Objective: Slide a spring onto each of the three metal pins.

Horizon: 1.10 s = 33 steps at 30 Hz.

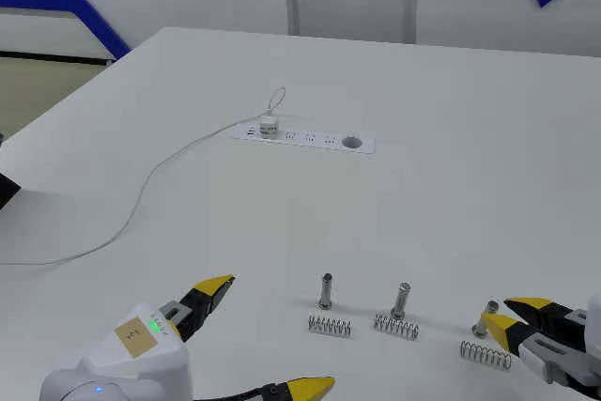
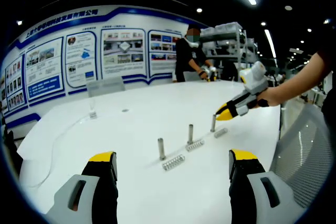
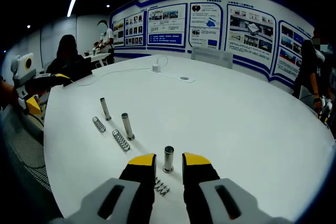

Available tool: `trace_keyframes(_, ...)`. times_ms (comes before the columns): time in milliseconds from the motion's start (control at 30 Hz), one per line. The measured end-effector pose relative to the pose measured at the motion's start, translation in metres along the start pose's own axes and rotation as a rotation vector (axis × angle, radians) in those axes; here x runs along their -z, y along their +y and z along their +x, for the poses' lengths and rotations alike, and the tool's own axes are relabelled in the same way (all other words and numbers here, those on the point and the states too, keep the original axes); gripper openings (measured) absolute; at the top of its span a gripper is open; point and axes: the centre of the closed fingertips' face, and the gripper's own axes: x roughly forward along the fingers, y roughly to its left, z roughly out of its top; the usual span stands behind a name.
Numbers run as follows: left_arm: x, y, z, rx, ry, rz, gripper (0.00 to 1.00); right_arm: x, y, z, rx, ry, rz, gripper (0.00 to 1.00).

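Three metal pins stand upright in a row near the table's front: left pin (image 1: 326,290), middle pin (image 1: 401,300), right pin (image 1: 487,318). A spring lies in front of each: (image 1: 330,327), (image 1: 395,328), (image 1: 485,355). My left gripper (image 1: 263,337) is open wide, a short way left of the row; its own view looks along the pins (image 2: 190,134). My right gripper (image 1: 512,315) is open with a narrow gap. Its yellow tips flank the right pin (image 3: 168,159) without touching it, and the spring (image 3: 161,185) lies between the jaws.
A white power strip (image 1: 305,137) with a plug and a long cable (image 1: 141,199) lies mid-table. A grey chair (image 1: 352,8) stands at the far edge. People stand by a far bench (image 2: 189,53). The table's left edge runs diagonally.
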Motion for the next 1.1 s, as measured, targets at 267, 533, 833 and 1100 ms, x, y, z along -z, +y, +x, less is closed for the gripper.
trace_keyframes(267, 0.002, -0.002, 0.000, 0.004, 0.008, 0.003, 0.90, 0.021, 0.008, -0.007, -0.093, 0.024, 0.029, 0.21)
trace_keyframes(533, 0.005, -0.002, 0.000, 0.004, 0.023, -0.001, 0.89, 0.041, 0.018, -0.006, -0.181, 0.090, -0.061, 0.22)
trace_keyframes(833, 0.010, 0.001, 0.000, -0.009, 0.041, -0.015, 0.89, 0.052, 0.018, 0.006, -0.258, 0.126, -0.083, 0.22)
trace_keyframes(1100, 0.013, 0.003, 0.000, -0.020, 0.053, -0.033, 0.88, 0.050, 0.022, 0.008, -0.308, 0.127, -0.100, 0.20)
